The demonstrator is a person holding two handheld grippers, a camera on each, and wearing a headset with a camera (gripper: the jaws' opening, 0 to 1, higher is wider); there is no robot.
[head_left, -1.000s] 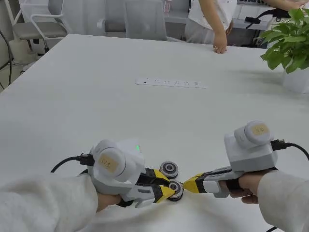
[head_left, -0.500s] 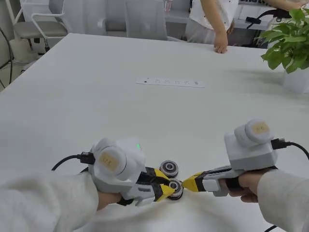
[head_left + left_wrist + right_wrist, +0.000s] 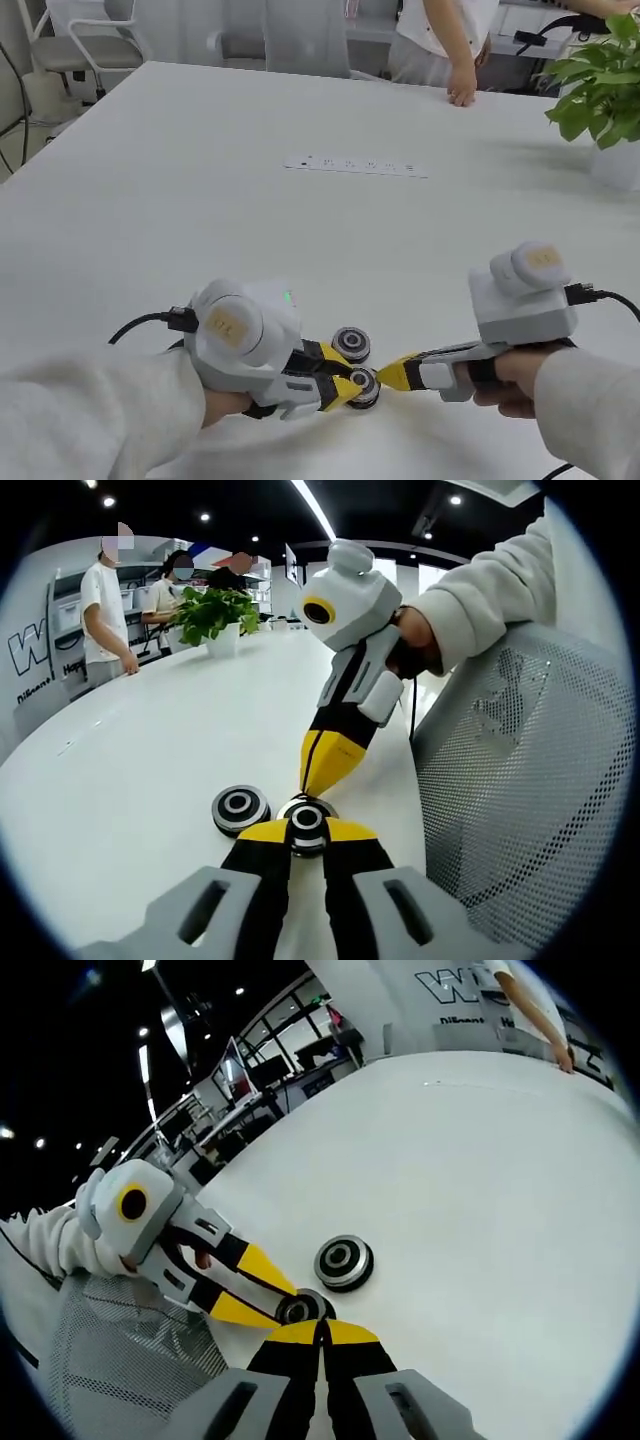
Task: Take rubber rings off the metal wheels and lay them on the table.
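Fingers [image 3: 262,832] of the left gripper [image 3: 305,832] are clamped on a flat-lying metal wheel [image 3: 306,818], axle upward; the right gripper [image 3: 320,1328] is pinched closed.

White hand-held grippers [image 3: 353,387], yellow-tipped black jaws, black cables [image 3: 140,324], cream sleeves [image 3: 90,420].

The left gripper's [image 3: 353,380] yellow tips covered much of the near wheel [image 3: 367,383] in the head view, and what I could see of its rim was too small for me to tell rubber from bare metal. The right gripper [image 3: 384,376] met that wheel tip-first with its jaws together, but I couldn't tell whether they pinched anything. The plant [image 3: 600,85] ran off the right edge and the person [image 3: 440,35] off the top. I couldn't read the markings on the white strip [image 3: 355,166].
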